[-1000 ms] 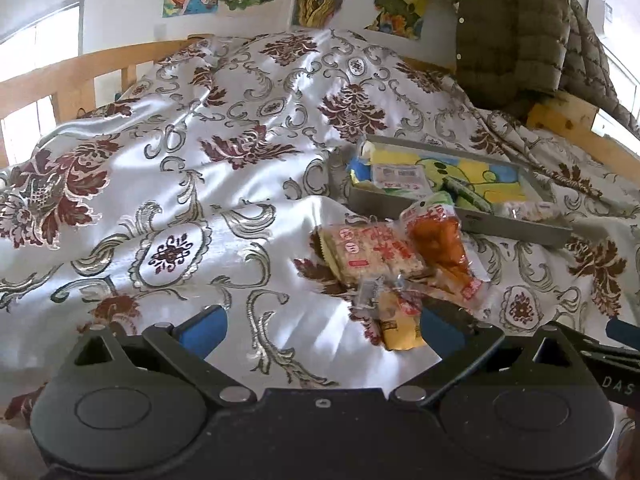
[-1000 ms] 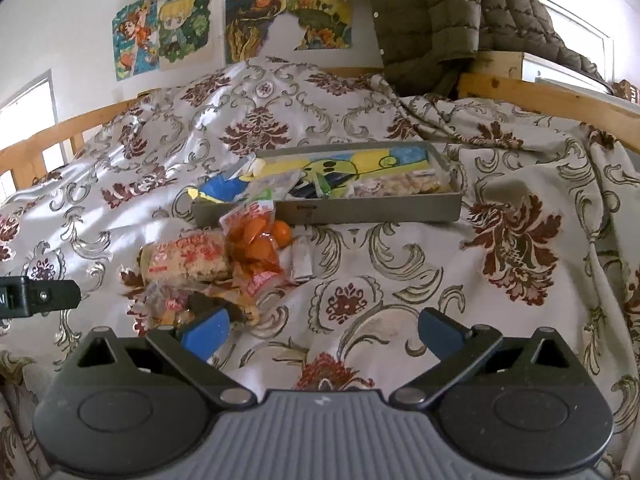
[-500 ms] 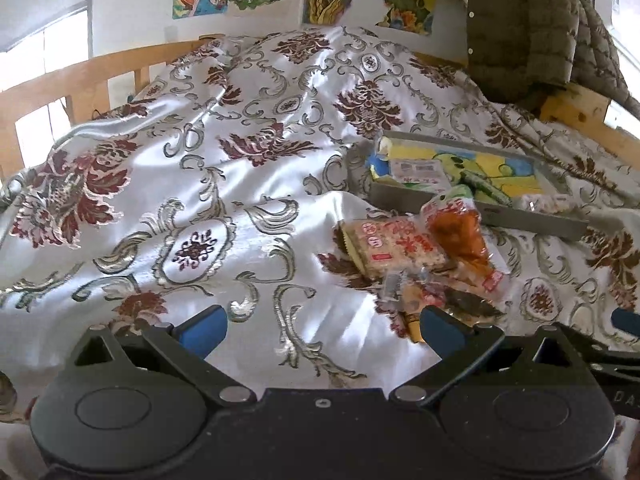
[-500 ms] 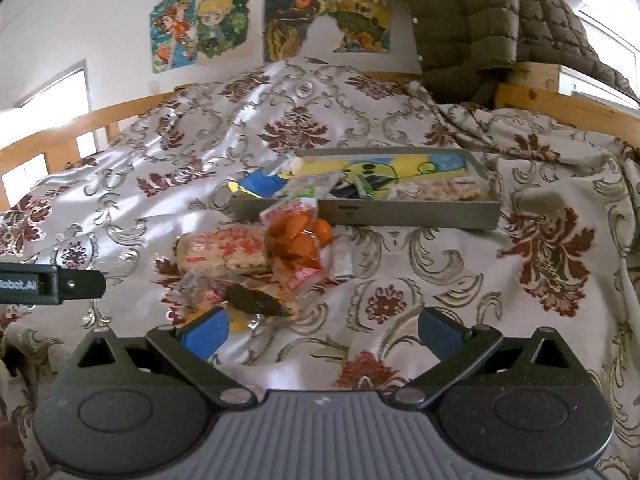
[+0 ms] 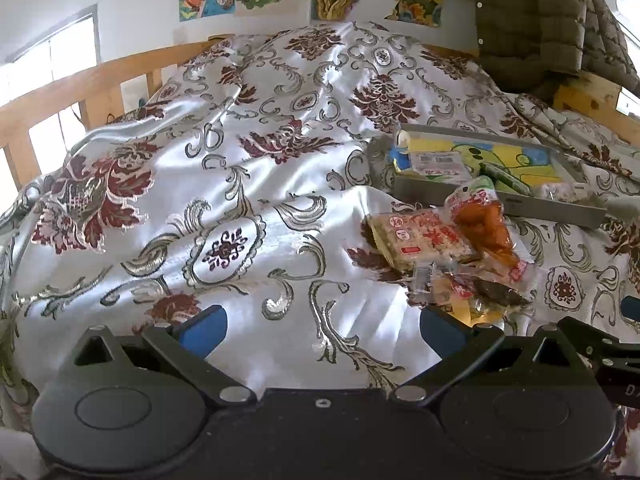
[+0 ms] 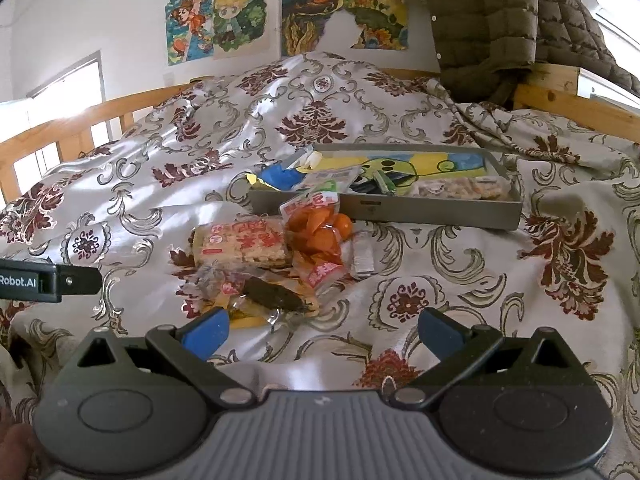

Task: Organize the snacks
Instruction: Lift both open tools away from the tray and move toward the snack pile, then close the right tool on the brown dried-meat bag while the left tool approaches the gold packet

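Floral satin bedspread fills the left wrist view, with a grey tray to the right holding a clear white-labelled packet and a green stick. Just before it lie a rice cracker pack and an orange snack bag. The left hand-held gripper is spread wide, empty. From the right wrist, the tray also holds a pale cracker pack at its right end. The right hand-held gripper gapes wide, empty, near a dark snack packet.

Packet print unreadable; tray right end partly cut off; lowest snack behind finger.
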`<state>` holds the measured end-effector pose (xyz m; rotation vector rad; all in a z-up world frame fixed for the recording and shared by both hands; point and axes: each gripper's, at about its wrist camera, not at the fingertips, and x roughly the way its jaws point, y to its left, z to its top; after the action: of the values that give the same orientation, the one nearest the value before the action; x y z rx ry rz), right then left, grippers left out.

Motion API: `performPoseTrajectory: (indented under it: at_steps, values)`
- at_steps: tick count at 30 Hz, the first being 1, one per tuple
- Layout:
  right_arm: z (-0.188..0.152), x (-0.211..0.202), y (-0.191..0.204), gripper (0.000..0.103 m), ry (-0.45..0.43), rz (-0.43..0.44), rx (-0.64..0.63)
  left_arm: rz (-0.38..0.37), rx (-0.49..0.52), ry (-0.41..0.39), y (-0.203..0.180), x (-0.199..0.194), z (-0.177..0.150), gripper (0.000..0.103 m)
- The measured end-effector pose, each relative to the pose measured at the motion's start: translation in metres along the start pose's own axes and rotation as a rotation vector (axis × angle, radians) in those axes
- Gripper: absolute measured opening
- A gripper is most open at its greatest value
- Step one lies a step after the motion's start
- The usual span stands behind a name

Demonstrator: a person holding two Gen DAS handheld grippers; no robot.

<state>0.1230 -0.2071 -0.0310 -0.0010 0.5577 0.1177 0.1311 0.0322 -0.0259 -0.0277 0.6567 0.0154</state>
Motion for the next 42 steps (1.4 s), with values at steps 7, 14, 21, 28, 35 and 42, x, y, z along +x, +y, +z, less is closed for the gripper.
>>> performPoseTrajectory:
  at_steps: [7,14,21,28,35,42]
  values:
    - [0.0,0.003,0.002,0.103,0.006,0.01,-0.007,-0.046,0.002,-0.017,0.007,-0.004,0.003,0.102]
    - [0.01,0.013,0.008,0.103,0.005,0.019,-0.085,-0.062,0.031,0.02,0.01,0.008,0.016,0.102]
    - [0.035,0.034,0.014,0.103,-0.022,0.066,-0.211,-0.084,0.135,0.011,0.006,0.015,0.042,0.102]
    - [0.056,0.055,0.023,0.103,-0.029,0.12,-0.294,-0.11,0.217,0.033,0.001,0.016,0.066,0.102]
    - [0.07,0.072,0.012,0.103,0.033,0.219,-0.309,-0.133,0.421,0.108,-0.013,0.012,0.098,0.102]
    - [0.07,0.081,0.005,0.103,0.077,0.393,-0.413,-0.244,0.381,0.099,-0.019,0.047,0.108,0.102]
